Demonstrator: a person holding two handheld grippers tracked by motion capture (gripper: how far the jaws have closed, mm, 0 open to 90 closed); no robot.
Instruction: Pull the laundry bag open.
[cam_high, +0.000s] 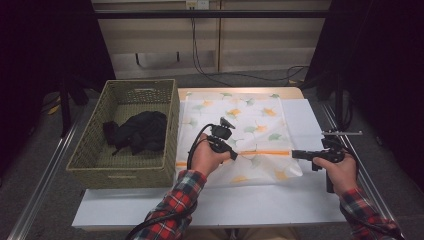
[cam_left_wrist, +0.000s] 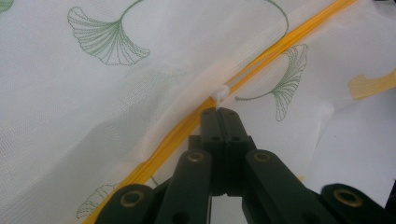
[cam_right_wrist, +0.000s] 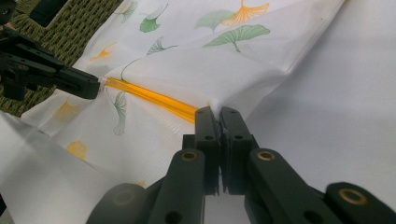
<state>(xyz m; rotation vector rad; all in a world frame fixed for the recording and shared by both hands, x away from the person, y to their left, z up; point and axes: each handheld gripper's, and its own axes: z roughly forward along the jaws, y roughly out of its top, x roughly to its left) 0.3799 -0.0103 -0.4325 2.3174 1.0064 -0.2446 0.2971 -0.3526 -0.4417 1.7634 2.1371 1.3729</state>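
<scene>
Writing/brands: none I can read; bag carries printed ginkgo leaves, green + orange, no lettering.
Mesh bag: white zip laundry bag, flat on white table, just right of basket, its left edge against basket wall.
Zipper: orange, runs across bag's near half, between my two grippers.
L gripper: my jaws pinched tight together, tips at the small white zipper pull. Looks like I'm nipping its lower end, but the contact is tiny in the left gripper view, so prob. not certain.
L gripper, high view: over bag's left-middle, at zipper's left part.
L gripper, right gripper view: tip sits right at the zipper's far end.
R gripper: my jaws closed down on the bag's edge fabric at the zipper's end; cloth puckers up where I bite.
R gripper, high view: at bag's right edge, jaws pointing left.
Basket: green woven, left of bag.
Dark garment: black, bunched inside basket.
Sleeves: red plaid, both forearms.
</scene>
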